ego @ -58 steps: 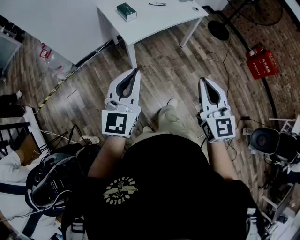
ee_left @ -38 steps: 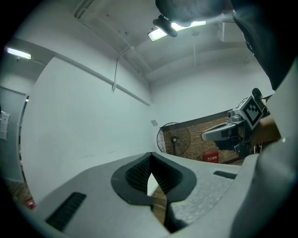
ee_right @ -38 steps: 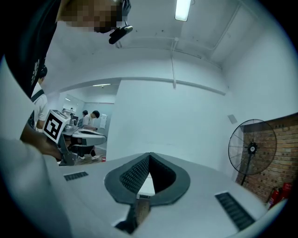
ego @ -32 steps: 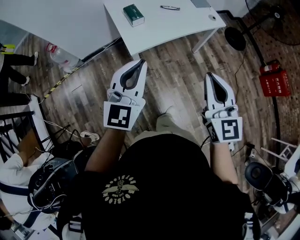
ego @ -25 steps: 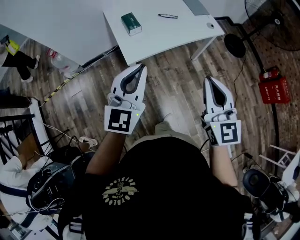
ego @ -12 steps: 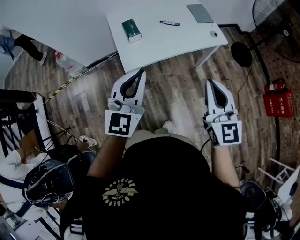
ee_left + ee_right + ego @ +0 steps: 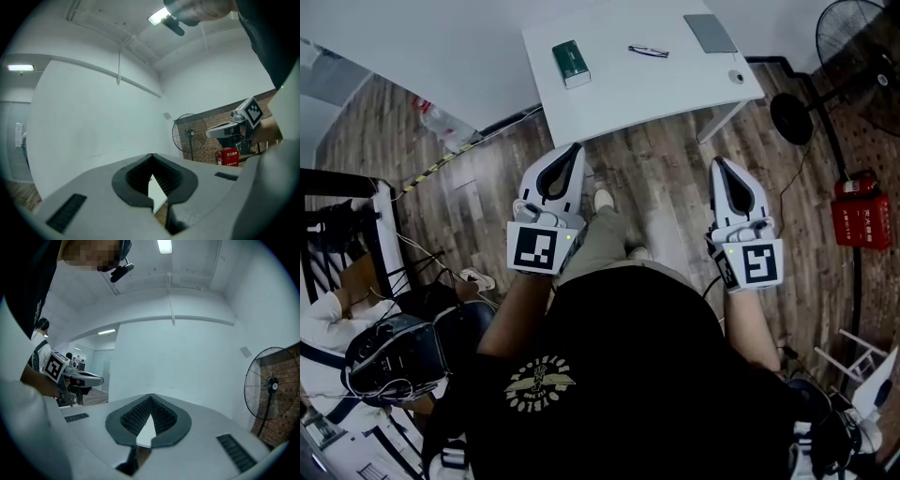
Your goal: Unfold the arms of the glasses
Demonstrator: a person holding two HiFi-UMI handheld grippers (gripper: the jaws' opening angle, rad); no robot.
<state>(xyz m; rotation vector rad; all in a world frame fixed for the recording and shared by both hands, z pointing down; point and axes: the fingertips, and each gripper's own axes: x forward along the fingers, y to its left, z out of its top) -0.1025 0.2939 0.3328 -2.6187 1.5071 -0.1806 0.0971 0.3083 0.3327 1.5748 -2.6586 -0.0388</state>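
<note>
The glasses (image 7: 649,52) lie folded, dark and thin-framed, on the white table (image 7: 619,89) at the top of the head view. Both grippers are held over the wooden floor short of the table's near edge, well apart from the glasses. My left gripper (image 7: 573,149) is shut with nothing between its jaws; its tips (image 7: 151,155) meet in the left gripper view. My right gripper (image 7: 718,162) is likewise shut and holds nothing, with its tips (image 7: 150,395) closed. Neither gripper view shows the glasses.
On the table there are also a green box (image 7: 569,64), a grey flat pad (image 7: 711,33) and a small round object (image 7: 736,77). A standing fan (image 7: 853,28) and a red box (image 7: 861,208) are to the right. Bags and cables (image 7: 394,347) lie at the left.
The person has walked toward the table, so more of it and the glasses show at the top. Both grippers stay shut and held out in front.
</note>
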